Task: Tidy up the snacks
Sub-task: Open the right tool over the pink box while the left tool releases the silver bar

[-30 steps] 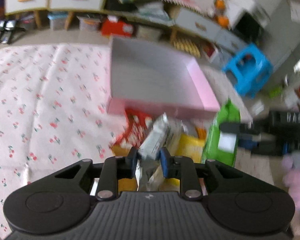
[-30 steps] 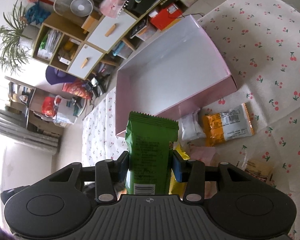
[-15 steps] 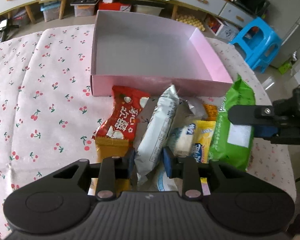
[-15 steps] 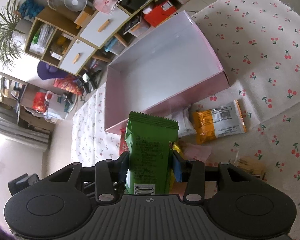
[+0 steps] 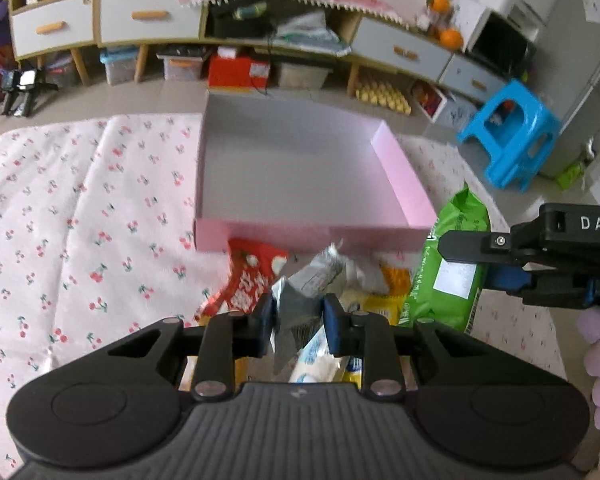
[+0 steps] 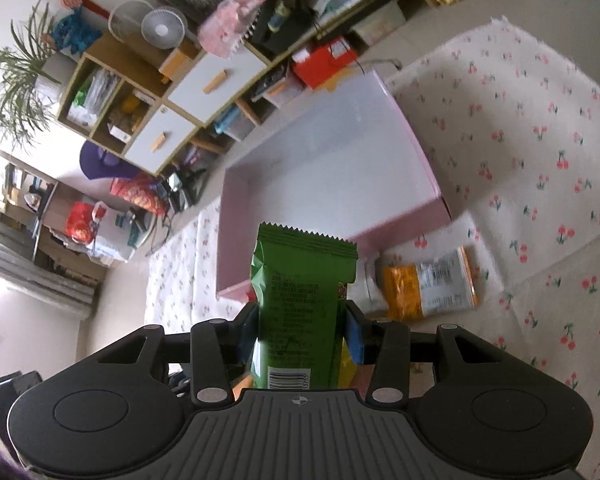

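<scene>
On the cherry-print cloth at the left lay nothing but bare fabric; the work sat further right. The pink box stood open and held no snacks, its near wall touching the heap of packets. Just in front of that wall lay the red packet, flat on the cloth, apparently waiting its turn.

My left gripper had its fingers clamped on the silver packet, gripped by one end so the rest stuck forward toward the box. I judged that hold suited sliding it in lengthwise over the low wall. Whether it was clear of the heap I could not tell.

Right of it, a yellow packet lay in the heap, and an orange packet rested flat near the box corner.

At the far right, my right gripper had its fingers shut on the green packet, pinched near its lower end, upright, serrated top toward the box. Held that way, it cleared the heap and looked ready to go over the wall. The tabletop was hidden under the cloth.
</scene>
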Available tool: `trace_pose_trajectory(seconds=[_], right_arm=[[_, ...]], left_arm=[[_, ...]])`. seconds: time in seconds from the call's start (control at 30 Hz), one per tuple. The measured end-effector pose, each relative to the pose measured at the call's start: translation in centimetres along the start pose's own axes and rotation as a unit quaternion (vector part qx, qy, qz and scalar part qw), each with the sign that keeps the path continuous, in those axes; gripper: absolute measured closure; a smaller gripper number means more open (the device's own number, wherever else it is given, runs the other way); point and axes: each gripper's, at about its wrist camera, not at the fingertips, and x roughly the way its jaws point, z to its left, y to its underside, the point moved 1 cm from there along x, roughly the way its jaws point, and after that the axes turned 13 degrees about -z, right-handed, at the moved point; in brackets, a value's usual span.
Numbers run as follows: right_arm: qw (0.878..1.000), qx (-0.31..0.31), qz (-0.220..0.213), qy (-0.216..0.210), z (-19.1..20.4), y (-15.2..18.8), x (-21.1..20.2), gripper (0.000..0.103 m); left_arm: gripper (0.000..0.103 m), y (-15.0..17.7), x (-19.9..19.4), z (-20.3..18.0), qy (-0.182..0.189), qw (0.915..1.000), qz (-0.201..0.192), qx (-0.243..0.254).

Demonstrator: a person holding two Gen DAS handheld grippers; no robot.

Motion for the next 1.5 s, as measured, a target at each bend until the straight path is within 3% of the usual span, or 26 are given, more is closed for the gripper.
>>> trace_pose_trajectory(seconds=[0.5, 0.83, 1.07, 1.5], right_arm=[[0.998, 0.013, -0.066, 0.016, 0.1, -4.0, 0.0, 0.060], [0.994, 0.034, -0.100, 0.027, -0.8, -7.6, 3.9, 0.060], [0.993, 0.004, -0.107, 0.048, -2.0, -8.2, 7.4, 0.060], [0.994, 0.001, -0.087, 0.066, -2.9, -7.4, 12.4, 0.060]], left_arm=[[0.080, -3.3, -2.4, 0.3, -0.009, 0.9928, -0.109, -0.050], [0.080, -5.4, 3.0, 0.5, -0.019, 0.9844, -0.160, -0.070], [0.080, -4.1, 6.2, 1.6, -0.029, 0.9848, -0.161, -0.058], [0.079, -2.8, 9.7, 1.4, -0.050, 0.9933, -0.099, -0.031]])
